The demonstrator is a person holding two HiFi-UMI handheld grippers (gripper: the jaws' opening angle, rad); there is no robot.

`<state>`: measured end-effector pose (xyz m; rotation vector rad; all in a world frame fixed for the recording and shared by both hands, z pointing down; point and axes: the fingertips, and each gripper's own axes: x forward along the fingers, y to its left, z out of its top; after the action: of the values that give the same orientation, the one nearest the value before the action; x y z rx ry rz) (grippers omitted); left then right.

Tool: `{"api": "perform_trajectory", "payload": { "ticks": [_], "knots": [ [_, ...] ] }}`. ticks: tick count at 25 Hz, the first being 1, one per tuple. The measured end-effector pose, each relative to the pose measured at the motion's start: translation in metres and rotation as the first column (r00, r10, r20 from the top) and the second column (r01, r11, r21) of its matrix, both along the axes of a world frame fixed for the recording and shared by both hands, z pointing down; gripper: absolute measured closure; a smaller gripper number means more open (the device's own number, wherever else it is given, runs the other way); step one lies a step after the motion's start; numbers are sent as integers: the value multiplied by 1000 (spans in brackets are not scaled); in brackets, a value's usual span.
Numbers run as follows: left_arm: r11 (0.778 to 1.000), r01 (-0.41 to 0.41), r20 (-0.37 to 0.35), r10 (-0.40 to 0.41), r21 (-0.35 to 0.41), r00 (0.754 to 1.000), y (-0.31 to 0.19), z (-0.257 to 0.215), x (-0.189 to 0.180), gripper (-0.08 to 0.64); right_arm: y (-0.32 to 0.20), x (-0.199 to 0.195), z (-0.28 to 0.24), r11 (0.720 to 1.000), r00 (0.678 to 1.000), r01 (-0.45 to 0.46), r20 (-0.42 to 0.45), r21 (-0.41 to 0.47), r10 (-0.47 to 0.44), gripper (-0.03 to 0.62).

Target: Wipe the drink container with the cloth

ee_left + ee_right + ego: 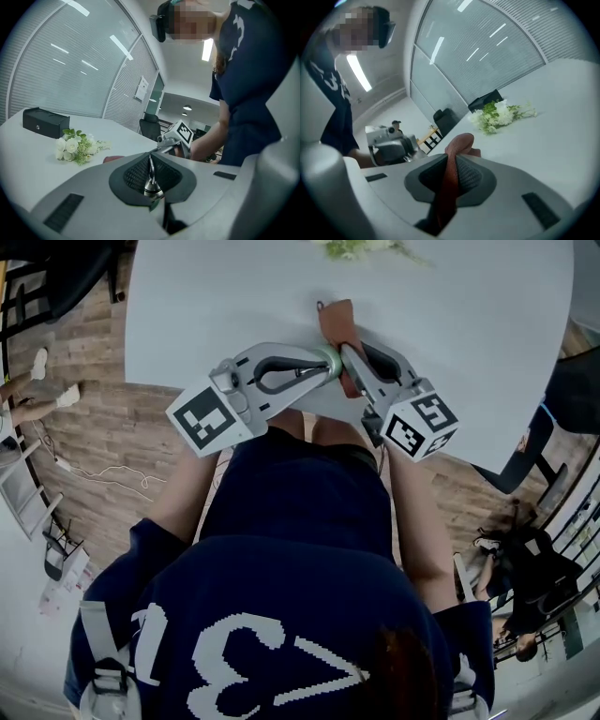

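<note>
A pale, round-edged worktop [469,324] stands on a floor of wood-look planks [103,418]. A small bunch of white flowers with green leaves [75,146] lies on the worktop's far side, and a black box [45,122] sits just beyond the flowers. A reddish-brown cloth [336,326] reaches over the near edge; whether it rests on the surface cannot be told.

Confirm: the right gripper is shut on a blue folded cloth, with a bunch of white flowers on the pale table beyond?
The folded cloth is reddish-brown, not blue, per the right gripper view. The rest holds: right gripper shut on it, bunch of white flowers on the pale table beyond.
</note>
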<state>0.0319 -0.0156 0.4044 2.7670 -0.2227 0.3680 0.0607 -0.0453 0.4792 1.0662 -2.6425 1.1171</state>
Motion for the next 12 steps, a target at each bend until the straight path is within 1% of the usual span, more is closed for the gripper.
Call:
{"api": "perform_trajectory", "payload": {
  "ticks": [2, 3, 4, 5, 6, 8, 10, 12],
  "knots": [
    [1000, -13, -2, 13, 6, 1000, 0, 1, -2, 538, -1, -9, -25, 998, 990, 55, 128, 7, -56, 540],
    [1000, -20, -3, 20, 8, 1000, 0, 1, -4, 537, 0, -14, -38, 996, 980, 92, 174, 16, -94, 540],
    [1000, -24, -3, 24, 8, 1000, 0, 1, -5, 538, 1, -20, -48, 991, 970, 133, 200, 28, -136, 540],
    [1000, -25, -2, 25, 6, 1000, 1, 2, -7, 537, 2, -26, -55, 984, 962, 175, 205, 41, -180, 540],
    [1000, -24, -2, 24, 3, 1000, 1, 2, -9, 538, 3, -32, -57, 976, 958, 214, 187, 52, -220, 540],
    [1000, -23, -6, 23, 4, 1000, 1, 3, -11, 538, 2, -36, -45, 963, 956, 265, 113, 50, -269, 540],
    [1000, -26, -13, 26, 6, 1000, 3, 3, -12, 538, -2, -33, -26, 961, 960, 275, 52, 21, -276, 540],
    [1000, -25, -25, 25, 3, 999, 5, 3, -11, 538, -6, -24, -5, 965, 965, 262, 6, -18, -262, 540]
  ]
}}
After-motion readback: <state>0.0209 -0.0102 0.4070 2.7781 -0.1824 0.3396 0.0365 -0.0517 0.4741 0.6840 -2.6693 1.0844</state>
